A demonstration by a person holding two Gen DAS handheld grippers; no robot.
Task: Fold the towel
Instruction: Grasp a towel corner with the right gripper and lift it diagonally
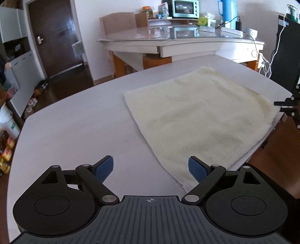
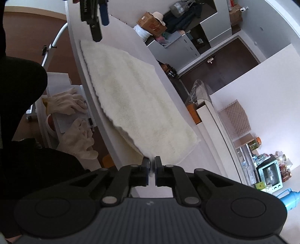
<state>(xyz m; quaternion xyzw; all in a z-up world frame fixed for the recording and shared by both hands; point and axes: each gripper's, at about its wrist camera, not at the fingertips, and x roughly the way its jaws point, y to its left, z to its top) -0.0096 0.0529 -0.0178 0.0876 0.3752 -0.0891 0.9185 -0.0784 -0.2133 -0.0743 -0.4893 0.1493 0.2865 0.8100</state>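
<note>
Already layered, towel (image 1: pixel 196 116) lies flat on table (image 1: pixel 78 127); our right gripper (image 2: pixel 152 165) pinches its corner, left gripper (image 1: pixel 151 167) jaws apart; more folds possible.

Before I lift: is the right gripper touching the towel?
Touching. The right wrist view shows the right gripper shut on the towel corner.

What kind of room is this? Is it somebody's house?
Probably a home, a dining or kitchen area. A towel lies on a white table, and behind it stand a toaster oven, a blue flask and a dark door.
</note>
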